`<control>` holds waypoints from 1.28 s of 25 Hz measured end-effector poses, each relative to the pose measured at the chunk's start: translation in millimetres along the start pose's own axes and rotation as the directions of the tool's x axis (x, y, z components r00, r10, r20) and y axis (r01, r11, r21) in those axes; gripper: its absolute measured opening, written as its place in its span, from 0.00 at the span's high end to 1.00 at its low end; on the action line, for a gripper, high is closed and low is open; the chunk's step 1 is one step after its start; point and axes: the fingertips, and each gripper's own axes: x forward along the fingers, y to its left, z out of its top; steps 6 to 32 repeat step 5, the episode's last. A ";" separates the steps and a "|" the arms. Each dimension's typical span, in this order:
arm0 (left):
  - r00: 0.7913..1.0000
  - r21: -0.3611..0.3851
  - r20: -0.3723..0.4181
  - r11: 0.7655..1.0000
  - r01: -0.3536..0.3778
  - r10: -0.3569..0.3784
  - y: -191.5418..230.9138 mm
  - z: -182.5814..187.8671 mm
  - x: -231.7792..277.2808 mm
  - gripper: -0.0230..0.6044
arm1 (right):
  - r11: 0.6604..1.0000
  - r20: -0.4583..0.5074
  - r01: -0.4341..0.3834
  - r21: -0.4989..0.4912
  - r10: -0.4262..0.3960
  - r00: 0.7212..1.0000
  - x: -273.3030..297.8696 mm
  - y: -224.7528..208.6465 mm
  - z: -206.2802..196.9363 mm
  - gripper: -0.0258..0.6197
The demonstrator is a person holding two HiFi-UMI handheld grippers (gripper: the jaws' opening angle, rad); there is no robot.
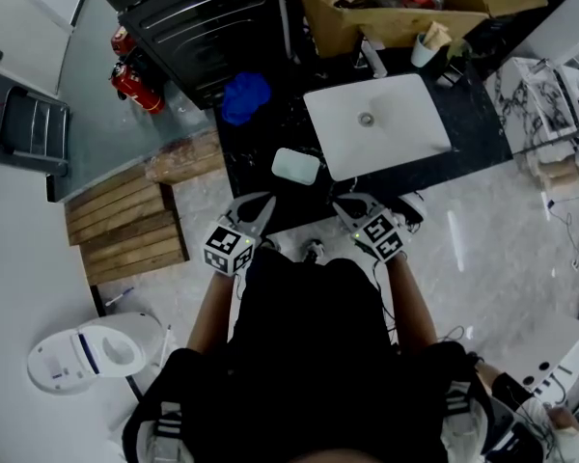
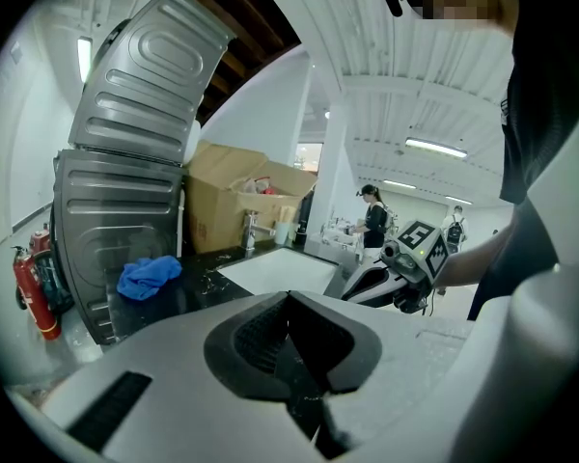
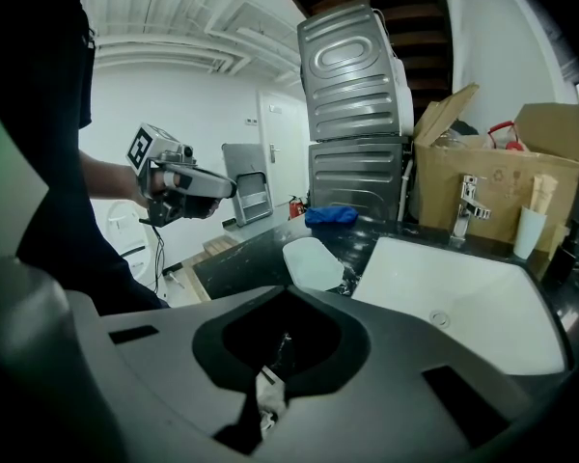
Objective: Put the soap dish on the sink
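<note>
Soap dish (image 1: pixel 296 166): white, lay flat on the black tabletop (image 1: pixel 246 157), just left of the sink (image 1: pixel 376 123) basin, not in it. Left gripper (image 1: pixel 266 203) and right gripper (image 1: pixel 342 204): both closed, empty, held before the sink's front edge. This suited either reaching to fetch the dish or having just set it down.

Glossy white on the rectangular ceramic sink basin (image 1: pixel 405 133); black with pale flecks on the stone countertop (image 1: pixel 261 152); milky white on the rounded soap dish (image 1: pixel 296 166); bright blue on the crumpled cloth (image 1: pixel 245 97); red on the two fire extinguishers (image 1: pixel 137 87); plain brown on the cardboard box (image 1: pixel 367 22).
</note>
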 end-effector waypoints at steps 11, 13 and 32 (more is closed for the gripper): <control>1.000 -0.005 -0.016 1.000 -0.002 0.002 -3.0 -7.6 -5.3 0.96 | 1.000 -0.001 -0.001 0.001 0.001 1.000 -0.4 2.7 -0.5 0.97; 1.000 -0.005 -0.016 1.000 -0.002 0.002 -3.0 -7.6 -5.3 0.96 | 1.000 -0.001 -0.001 0.001 0.001 1.000 -0.4 2.7 -0.5 0.97; 1.000 -0.005 -0.016 1.000 -0.002 0.002 -3.0 -7.6 -5.3 0.96 | 1.000 -0.001 -0.001 0.001 0.001 1.000 -0.4 2.7 -0.5 0.97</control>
